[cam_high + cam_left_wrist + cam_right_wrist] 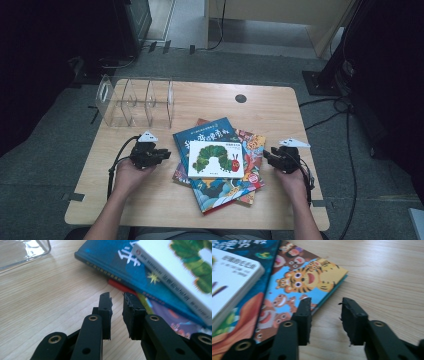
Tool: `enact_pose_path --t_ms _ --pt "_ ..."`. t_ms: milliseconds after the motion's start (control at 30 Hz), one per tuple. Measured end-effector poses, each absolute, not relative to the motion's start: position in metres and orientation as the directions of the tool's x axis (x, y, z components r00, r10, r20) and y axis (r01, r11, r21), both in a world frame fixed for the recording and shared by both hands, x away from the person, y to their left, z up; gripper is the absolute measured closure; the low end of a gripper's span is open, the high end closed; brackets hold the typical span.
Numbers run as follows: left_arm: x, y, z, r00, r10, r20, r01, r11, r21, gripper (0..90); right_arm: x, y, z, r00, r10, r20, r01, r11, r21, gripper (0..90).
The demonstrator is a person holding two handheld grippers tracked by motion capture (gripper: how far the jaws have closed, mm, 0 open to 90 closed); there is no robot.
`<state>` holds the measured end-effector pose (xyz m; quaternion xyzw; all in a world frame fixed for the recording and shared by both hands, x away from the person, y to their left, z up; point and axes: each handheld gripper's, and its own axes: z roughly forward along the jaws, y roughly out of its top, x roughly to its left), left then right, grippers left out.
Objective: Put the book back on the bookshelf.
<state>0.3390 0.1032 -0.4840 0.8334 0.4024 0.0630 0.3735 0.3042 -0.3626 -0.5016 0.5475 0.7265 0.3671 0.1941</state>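
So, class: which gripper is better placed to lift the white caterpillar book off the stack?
Probably the left gripper: it sits nearer the white caterpillar book; the right gripper faces the tiger book.

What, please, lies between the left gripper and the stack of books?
Bare wooden table between the left gripper and the book stack, seen in the left gripper view.

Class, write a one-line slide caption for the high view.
Two hand-held grippers, left gripper and right gripper, flank stacked picture books on wooden table.
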Motion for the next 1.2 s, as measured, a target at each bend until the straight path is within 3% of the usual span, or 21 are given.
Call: enact_pose_path --t_ms 33,67,200,500,733,1200 --pt "0.339 0.102 -0.484 0.675 0.708 -0.207 0.624 -0.398 0.672 84.6 0.301 -0.360 -0.500 -0.344 0.932 0.115 0.653 0.150 0.742 74.9" --pt "0.340 0.100 -0.483 0.686 0.692 -0.223 0.624 -0.402 0.670 87.6 0.301 -0.358 -0.500 -0.355 0.928 0.111 0.657 0.163 0.737 79.4" --pt "0.342 0.091 -0.477 0.715 0.658 -0.235 0.609 -0.422 0.672 90.0 0.298 -0.353 -0.496 -0.363 0.921 0.142 0.649 0.140 0.748 90.0" --pt "0.341 0.074 -0.476 0.753 0.607 -0.254 0.593 -0.458 0.663 90.0 0.289 -0.333 -0.491 -0.432 0.891 0.139 0.623 0.183 0.760 90.0" --pt "0.337 0.068 -0.473 0.758 0.588 -0.281 0.596 -0.451 0.664 90.0 0.288 -0.326 -0.487 -0.469 0.859 0.208 0.639 0.167 0.750 90.0" --pt "0.324 0.059 -0.479 0.762 0.572 -0.303 0.609 -0.474 0.636 90.0 0.291 -0.303 -0.492 -0.541 0.818 0.195 0.640 0.250 0.726 90.0"
